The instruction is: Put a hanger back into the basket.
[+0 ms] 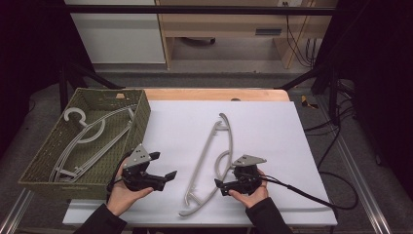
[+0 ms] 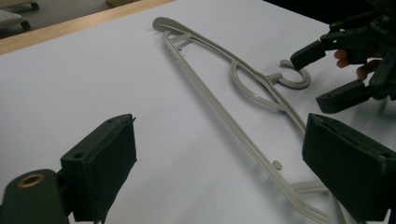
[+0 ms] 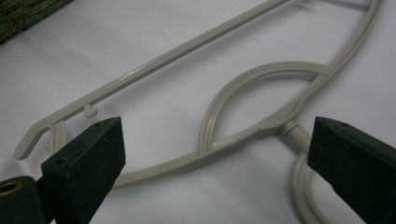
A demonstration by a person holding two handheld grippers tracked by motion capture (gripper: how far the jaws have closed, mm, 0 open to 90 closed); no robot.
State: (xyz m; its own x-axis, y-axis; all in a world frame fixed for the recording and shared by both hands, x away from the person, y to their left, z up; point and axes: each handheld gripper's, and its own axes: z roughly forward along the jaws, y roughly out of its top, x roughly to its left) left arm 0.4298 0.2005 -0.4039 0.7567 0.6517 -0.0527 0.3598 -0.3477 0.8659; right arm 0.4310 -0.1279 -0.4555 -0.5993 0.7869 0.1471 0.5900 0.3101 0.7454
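A grey plastic hanger (image 1: 210,156) lies flat on the white table top (image 1: 272,131), its hook toward my right hand. My left gripper (image 1: 163,165) hovers left of the hanger, open and holding nothing. In the left gripper view the left gripper (image 2: 219,140) has wide jaws framing the hanger (image 2: 224,116), with the right gripper (image 2: 315,77) beyond. My right gripper (image 1: 225,178) sits at the hook, open. In the right gripper view the right gripper (image 3: 217,140) stands low over the hanger (image 3: 261,70), its jaws on either side of the loop and hook neck without pressing.
A green woven basket (image 1: 142,117) stands at the table's left with several grey hangers (image 1: 87,139) inside. Cables trail off the right gripper (image 1: 311,197) over the table's right front. A wooden strip (image 1: 214,94) runs along the far edge.
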